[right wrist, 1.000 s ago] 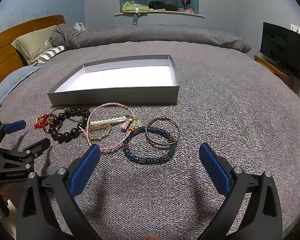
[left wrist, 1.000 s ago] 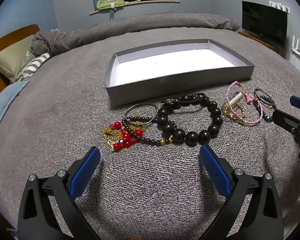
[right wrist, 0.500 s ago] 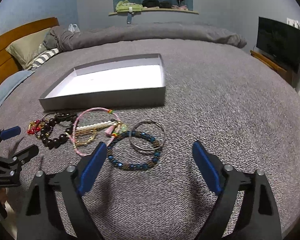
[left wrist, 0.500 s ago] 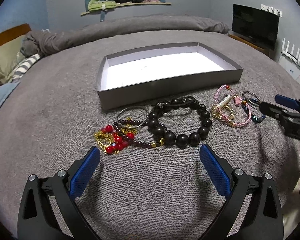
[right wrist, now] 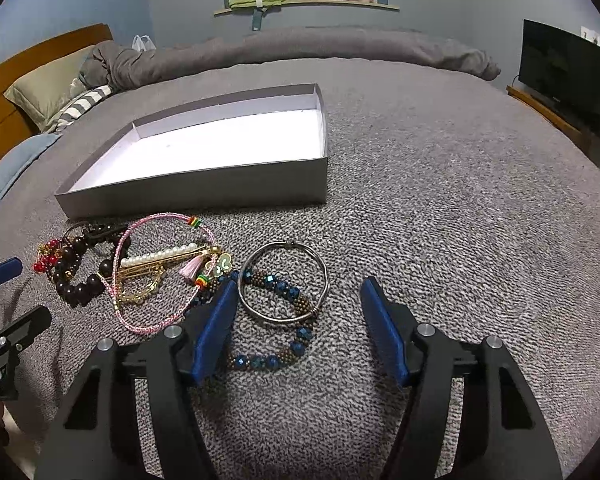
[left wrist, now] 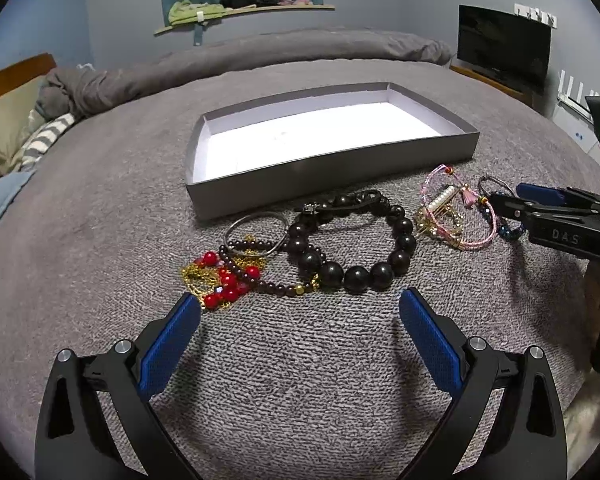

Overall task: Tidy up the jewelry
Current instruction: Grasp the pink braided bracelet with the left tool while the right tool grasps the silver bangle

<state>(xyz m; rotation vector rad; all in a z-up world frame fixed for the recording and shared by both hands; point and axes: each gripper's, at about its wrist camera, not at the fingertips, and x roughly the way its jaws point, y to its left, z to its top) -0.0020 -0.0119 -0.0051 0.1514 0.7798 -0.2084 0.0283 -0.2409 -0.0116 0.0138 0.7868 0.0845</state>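
My right gripper [right wrist: 296,308], jaws closing but not yet pinching, straddles the silver bangle [right wrist: 284,284]: stiff, light, slippery. I judge its rim at three o'clock the best hold.

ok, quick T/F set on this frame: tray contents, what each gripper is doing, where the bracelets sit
1. The grey tray holds two bracelets. False: its white floor shows no jewelry.
2. The left gripper stands open with nothing between its fingers. True.
3. The right gripper is clamped on the black bead bracelet. False: the black bead bracelet lies untouched; the right gripper's jaws have just been closing around the blue bead bracelet and silver bangle, pads not yet pressing.
4. The pink cord bracelet lies on the grey bedspread, outside the tray. True.
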